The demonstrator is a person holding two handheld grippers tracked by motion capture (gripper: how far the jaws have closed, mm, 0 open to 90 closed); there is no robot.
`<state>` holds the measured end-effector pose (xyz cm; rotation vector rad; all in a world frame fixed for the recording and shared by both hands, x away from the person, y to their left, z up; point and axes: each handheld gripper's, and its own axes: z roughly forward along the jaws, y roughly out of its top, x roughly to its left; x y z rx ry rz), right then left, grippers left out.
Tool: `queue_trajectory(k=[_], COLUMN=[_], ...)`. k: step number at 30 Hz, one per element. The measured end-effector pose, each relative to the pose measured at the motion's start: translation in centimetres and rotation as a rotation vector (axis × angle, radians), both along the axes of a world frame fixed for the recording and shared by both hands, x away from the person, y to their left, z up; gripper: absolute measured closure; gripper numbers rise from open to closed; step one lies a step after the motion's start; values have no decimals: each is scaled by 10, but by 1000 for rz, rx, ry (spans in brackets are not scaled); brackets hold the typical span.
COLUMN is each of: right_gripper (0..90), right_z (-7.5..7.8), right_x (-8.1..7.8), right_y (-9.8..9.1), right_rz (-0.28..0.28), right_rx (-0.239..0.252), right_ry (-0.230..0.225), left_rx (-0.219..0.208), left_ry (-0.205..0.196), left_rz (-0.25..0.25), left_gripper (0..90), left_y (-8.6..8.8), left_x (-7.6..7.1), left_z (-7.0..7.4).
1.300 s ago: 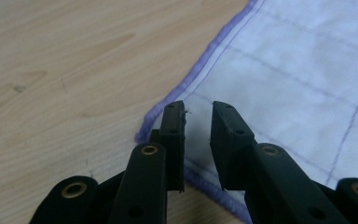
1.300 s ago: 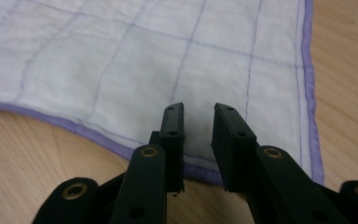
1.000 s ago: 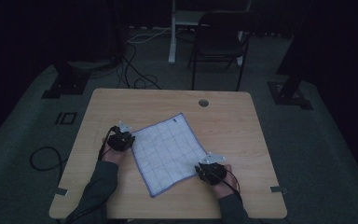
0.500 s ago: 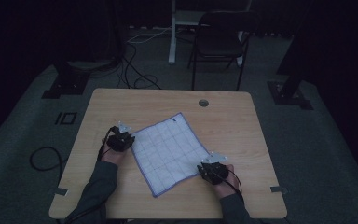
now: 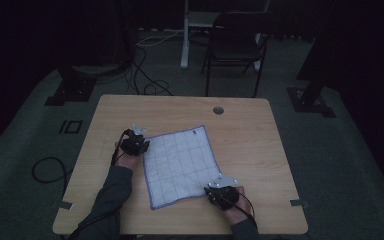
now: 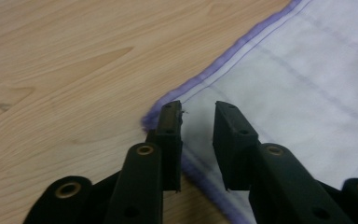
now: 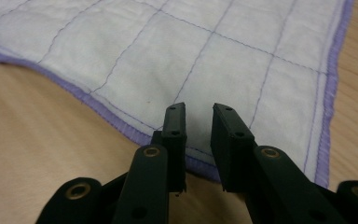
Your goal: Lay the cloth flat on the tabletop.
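White quilted cloth (image 5: 180,167), purple hem, flat on table (image 5: 260,145). Left tongs (image 6: 198,116) just opened, spread over one corner; right tongs (image 7: 198,116) closing, still parted over near hem.

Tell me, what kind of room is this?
Probably a lab or studio set up for recording. A plain wooden table stands on grey carpet amid dark surroundings, with loose cables on the floor, stand bases at either side and an empty chair behind. A quilted cloth lies on the table.
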<state>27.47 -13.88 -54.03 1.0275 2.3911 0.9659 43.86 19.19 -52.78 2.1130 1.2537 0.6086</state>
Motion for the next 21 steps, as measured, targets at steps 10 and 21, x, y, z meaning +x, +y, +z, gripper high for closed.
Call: queue_trajectory(k=[10,21], right_gripper=[668,680], right_z=[16,3], right_x=[24,75], right_y=[1,-8], right_rz=[36,-48], right_rx=[44,28], right_ry=[-134,-101], left_rx=[-67,-58], left_ry=[-49,11], left_rz=[-99,-106], left_gripper=[658,644], left_y=[-17,-21], left_x=[-69,-115], left_z=[20,0])
